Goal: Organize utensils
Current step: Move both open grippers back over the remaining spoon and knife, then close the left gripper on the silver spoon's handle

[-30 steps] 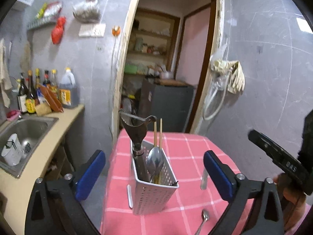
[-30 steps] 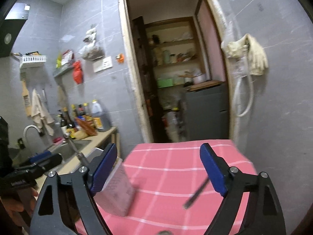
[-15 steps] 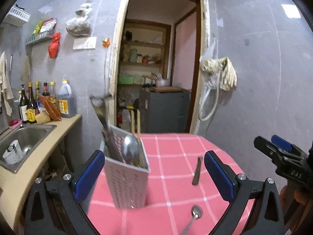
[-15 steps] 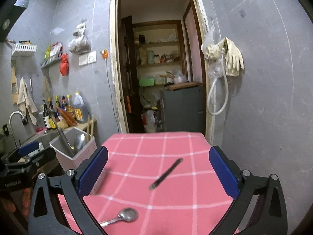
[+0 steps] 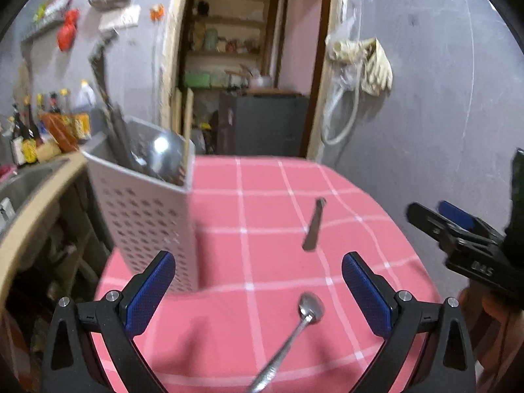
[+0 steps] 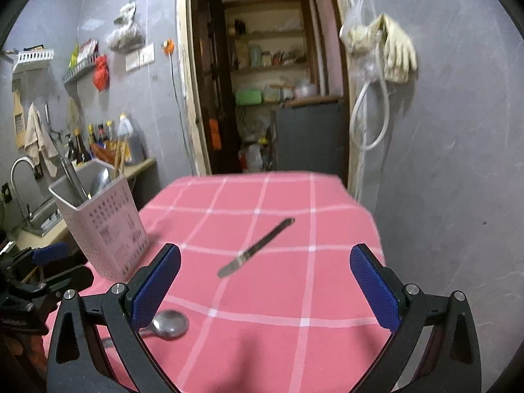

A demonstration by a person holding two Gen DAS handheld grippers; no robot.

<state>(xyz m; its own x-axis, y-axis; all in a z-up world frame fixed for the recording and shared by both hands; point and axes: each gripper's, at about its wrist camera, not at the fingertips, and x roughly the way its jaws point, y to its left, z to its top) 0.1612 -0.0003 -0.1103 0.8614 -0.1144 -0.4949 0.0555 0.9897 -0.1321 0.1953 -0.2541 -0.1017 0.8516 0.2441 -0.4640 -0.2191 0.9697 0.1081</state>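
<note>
A white perforated utensil holder (image 5: 147, 216) (image 6: 108, 229) stands at the left edge of the pink checked table (image 5: 262, 213) (image 6: 278, 294), holding a ladle, a spoon and chopsticks. A metal spoon (image 5: 294, 324) (image 6: 167, 322) lies near the front of the table, its bowl between my left gripper's (image 5: 258, 291) open blue-padded fingers. A table knife (image 5: 314, 224) (image 6: 257, 248) lies mid-table, ahead of my right gripper (image 6: 265, 281), which stands open over the cloth with nothing in it. The right gripper (image 5: 458, 232) shows at the right edge of the left wrist view.
A counter with a sink (image 6: 36, 216) and several bottles (image 5: 49, 121) runs along the left wall. An open doorway (image 6: 271, 82) to a pantry with shelves lies beyond the table. Gloves and a hose (image 6: 383, 52) hang on the right wall.
Both grippers have sunk toward the table and come closer to it. The holder slid left in the left wrist view; spoon and knife now lie nearer. The right gripper's fingers stand wider than a second ago.
</note>
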